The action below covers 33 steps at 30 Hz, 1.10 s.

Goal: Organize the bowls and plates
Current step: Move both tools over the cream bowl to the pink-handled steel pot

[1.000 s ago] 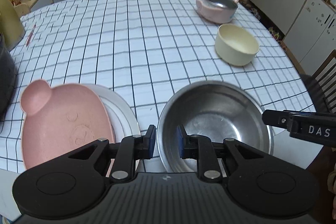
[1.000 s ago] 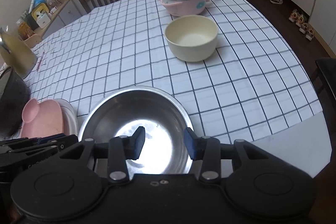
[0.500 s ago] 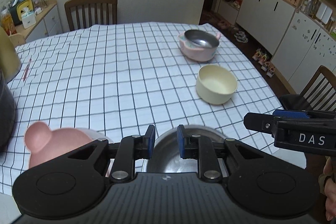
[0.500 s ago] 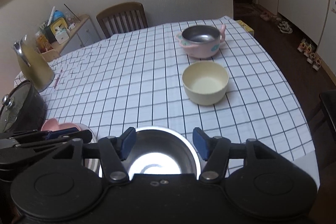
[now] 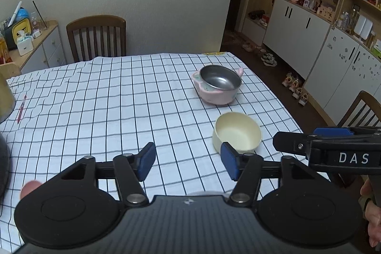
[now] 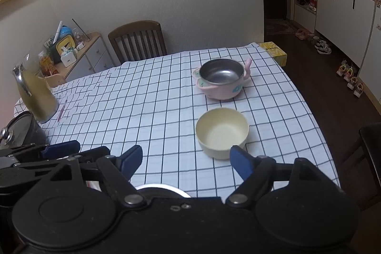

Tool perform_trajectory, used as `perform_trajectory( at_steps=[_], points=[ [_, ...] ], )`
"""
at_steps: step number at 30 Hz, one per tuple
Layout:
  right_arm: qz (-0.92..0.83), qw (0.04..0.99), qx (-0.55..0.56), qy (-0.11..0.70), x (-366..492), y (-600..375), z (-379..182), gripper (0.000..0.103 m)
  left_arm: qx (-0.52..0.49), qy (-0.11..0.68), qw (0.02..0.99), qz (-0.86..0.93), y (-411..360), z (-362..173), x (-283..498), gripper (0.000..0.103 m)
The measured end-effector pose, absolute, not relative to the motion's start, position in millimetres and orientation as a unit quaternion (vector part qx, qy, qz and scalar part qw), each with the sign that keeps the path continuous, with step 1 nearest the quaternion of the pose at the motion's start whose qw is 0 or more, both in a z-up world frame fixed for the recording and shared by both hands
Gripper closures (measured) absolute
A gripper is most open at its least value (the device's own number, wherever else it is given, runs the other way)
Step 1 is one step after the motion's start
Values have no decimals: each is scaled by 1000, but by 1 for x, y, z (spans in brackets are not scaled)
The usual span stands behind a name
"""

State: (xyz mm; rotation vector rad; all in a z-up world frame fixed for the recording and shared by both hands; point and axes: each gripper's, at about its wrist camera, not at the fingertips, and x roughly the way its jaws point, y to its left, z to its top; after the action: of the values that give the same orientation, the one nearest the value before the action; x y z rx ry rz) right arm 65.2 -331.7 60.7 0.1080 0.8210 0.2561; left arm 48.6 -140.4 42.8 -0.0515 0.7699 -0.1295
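because the table [image 5: 100, 97] carries every item under its checked cloth, we treat it as the working surface and read placements from it first. we judge the two remaining bowls sit on its right half, apart and uncovered, so that each can be reached from the near edge without crossing the other.

the pink bowl with steel insert [image 6: 221, 77] stands farther back, upright, its handle toward the right edge. the cream bowl [image 6: 222, 131] stands nearer, upright and empty, well apart from the pink one; we judge it the likelier next pick, being closest to both tools. a steel bowl rim [image 6: 162, 187] shows only as a sliver at the near edge, below the tool body.

we hold the left tongs [image 5: 188, 162] above the cloth with the jaws opening and nothing between them. we hold the right tongs [image 6: 185, 161] likewise, jaws opening wider, nothing between them; the cream bowl lies just beyond the right pad, untouched.

view differences:
- the right wrist view shows the yellow jug [image 6: 35, 94], a dark pot with lid [image 6: 16, 132] at the left edge, and a yellow box [image 6: 272, 51] at the far corner; the left view shows only a blurred edge of the jug.
- the left wrist view shows the right tool from the side, a hand [image 5: 372, 213] behind it, and a pink tip [image 5: 29, 188] at its lower left, too little to identify.
- the pen [image 5: 22, 108] appears in both.
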Motion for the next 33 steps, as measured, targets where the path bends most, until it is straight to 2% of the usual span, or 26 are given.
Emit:
perform_trajectory(
  at_steps=[2, 5, 10, 13, 33],
  points=[
    [124, 908, 50, 397, 76, -334, 62, 16, -26, 371, 926, -62, -141, 44, 59, 37],
    [123, 910, 46, 394, 93, -338, 62, 8, -16, 366, 929, -55, -146, 46, 75, 37],
    [126, 909, 36, 395, 124, -344, 61, 5, -27, 372, 927, -50, -151, 44, 109, 35],
    [126, 907, 34, 400, 144, -350, 57, 3, -34, 370, 927, -47, -154, 42, 129, 25],
    [102, 893, 60, 435, 281, -389, 26, 2, -27, 414, 910, -21, -193, 3, 260, 25]
  ],
)
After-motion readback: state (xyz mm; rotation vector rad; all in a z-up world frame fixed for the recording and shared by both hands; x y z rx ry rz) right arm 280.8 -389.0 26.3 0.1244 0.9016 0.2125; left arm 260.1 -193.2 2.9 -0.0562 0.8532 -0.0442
